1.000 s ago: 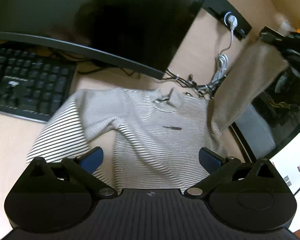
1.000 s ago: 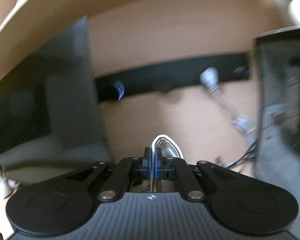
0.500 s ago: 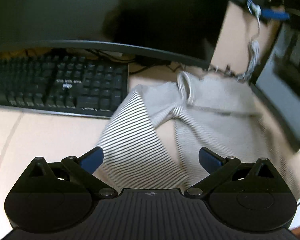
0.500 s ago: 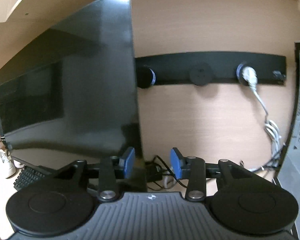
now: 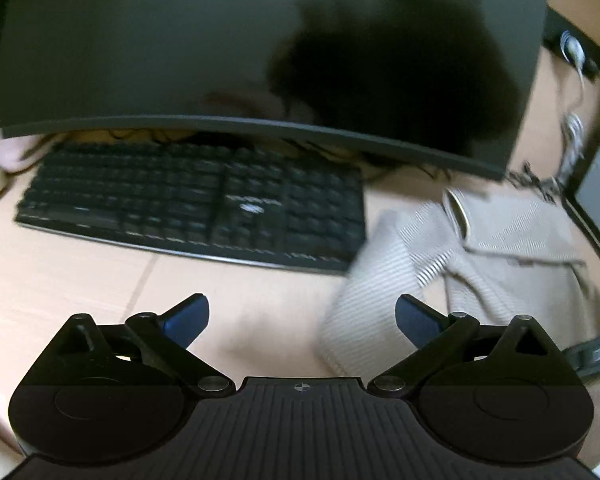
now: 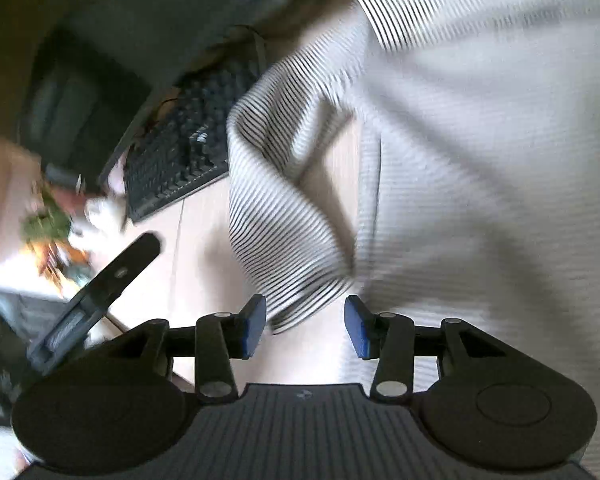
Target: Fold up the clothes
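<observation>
So the striped sweater (image 5: 456, 252) is lying on the light wooden surface (image 5: 80, 280), bunched up over toward its right side, right next to the right end of the black keyboard (image 5: 196, 204) and apparently touching that end of it. The neck opening points back toward the monitor (image 5: 260, 48), which hangs over the far edge of the keyboard, and one sleeve runs down toward the near edge. The left gripper (image 5: 302, 316) hovers above bare surface with its jaws spread wide and nothing in them; the sleeve's cuff end sits just inside the right-hand blue pad, but I can't see any contact. Some white cables (image 5: 572, 128) dangle down the back wall behind the sweater, and the edge of a dark box shows at the far right. From the right wrist view everything is pretty smeared, but the right gripper (image 6: 305, 326) is close over the sweater with its jaws partway apart and holding nothing: the striped sleeve (image 6: 276, 216) ends just in front of the gap, between the two blue pads (image 6: 254, 326) without either one pressing on it. The body of the sweater fills the right half of that view, and the other gripper's black finger pokes in at the left.
</observation>
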